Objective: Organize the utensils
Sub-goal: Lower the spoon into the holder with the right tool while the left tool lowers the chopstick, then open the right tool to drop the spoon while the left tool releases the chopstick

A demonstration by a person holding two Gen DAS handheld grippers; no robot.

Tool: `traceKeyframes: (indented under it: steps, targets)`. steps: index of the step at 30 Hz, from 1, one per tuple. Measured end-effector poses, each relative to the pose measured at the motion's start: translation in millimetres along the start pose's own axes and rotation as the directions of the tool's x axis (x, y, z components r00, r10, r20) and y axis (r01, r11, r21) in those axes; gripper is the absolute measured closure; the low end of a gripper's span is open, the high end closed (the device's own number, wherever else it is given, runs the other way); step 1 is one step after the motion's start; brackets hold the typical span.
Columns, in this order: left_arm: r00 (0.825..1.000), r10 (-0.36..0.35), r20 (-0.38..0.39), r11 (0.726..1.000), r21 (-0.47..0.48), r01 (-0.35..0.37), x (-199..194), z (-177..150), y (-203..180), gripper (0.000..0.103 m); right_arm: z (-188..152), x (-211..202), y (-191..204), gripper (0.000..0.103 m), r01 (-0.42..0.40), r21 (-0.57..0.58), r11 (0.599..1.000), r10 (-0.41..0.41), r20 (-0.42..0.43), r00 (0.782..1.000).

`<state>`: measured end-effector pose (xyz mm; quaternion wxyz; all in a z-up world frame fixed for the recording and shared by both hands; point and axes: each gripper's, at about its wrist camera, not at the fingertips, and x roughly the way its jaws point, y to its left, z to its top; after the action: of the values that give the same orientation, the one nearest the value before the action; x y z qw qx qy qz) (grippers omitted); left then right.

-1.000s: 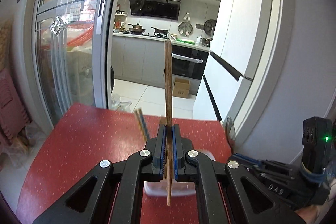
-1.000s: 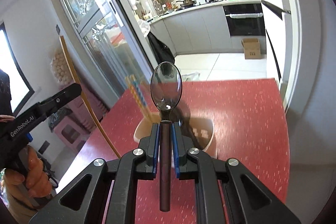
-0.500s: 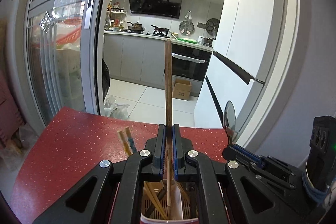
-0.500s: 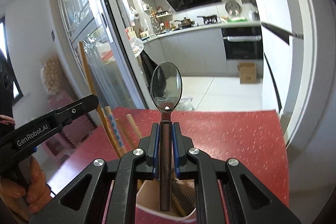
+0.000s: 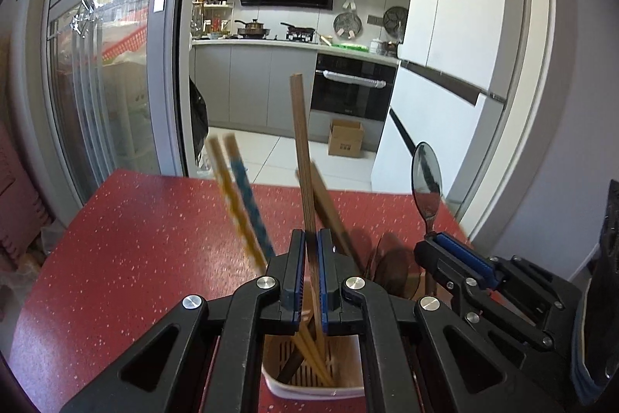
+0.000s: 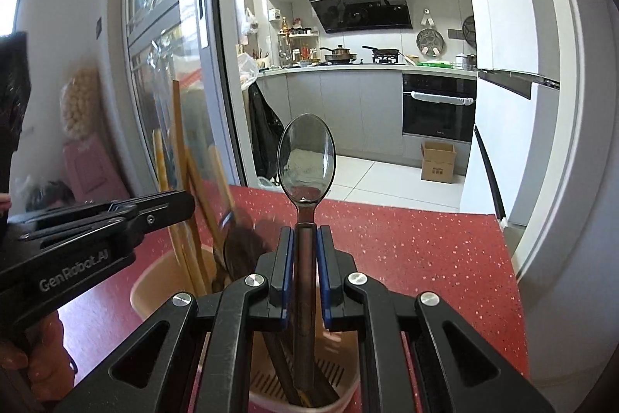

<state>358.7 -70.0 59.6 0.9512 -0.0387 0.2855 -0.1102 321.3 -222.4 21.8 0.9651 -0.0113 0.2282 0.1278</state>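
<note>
My left gripper (image 5: 311,239) is shut on a brown wooden chopstick (image 5: 300,142) that stands nearly upright, its lower end down inside the pale slotted utensil holder (image 5: 313,388). Several chopsticks lean in that holder, among them a yellow and a blue patterned one (image 5: 240,204). My right gripper (image 6: 305,239) is shut on the dark handle of a metal spoon (image 6: 307,161), bowl upward, the handle's end reaching into the holder (image 6: 154,291). The two grippers sit side by side over the holder: the right gripper (image 5: 445,250) with the spoon (image 5: 425,177) shows in the left wrist view, the left gripper (image 6: 170,208) in the right one.
The holder stands on a red speckled table (image 5: 135,239). A glass sliding door (image 5: 116,64) is to the left and a white fridge (image 5: 456,45) to the right. Beyond the table's far edge lies a kitchen floor with a cardboard box (image 5: 344,138). A hand (image 6: 42,355) grips the left tool.
Both grippers have come down and forward over the holder. The chopstick's and the spoon's lower ends now sit inside it. The jaws stay shut.
</note>
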Motion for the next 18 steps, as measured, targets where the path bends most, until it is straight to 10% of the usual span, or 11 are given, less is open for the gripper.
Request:
traceKeyframes:
  steps: [13, 18]
  targets:
    - [0.999, 0.049, -0.023, 0.999, 0.011, -0.048, -4.0, -10.4, 0.6, 0.068, -16.2, 0.1, -2.9, 0.089, 0.011, 0.006, 1.0, -0.011, -0.081, 0.997]
    - [0.998, 0.062, -0.023, 0.998, 0.017, -0.062, -5.4, -10.8, -1.2, 0.068, -13.6, -1.1, -5.4, 0.067, 0.0, 0.02, 1.0, 0.003, -0.104, 0.995]
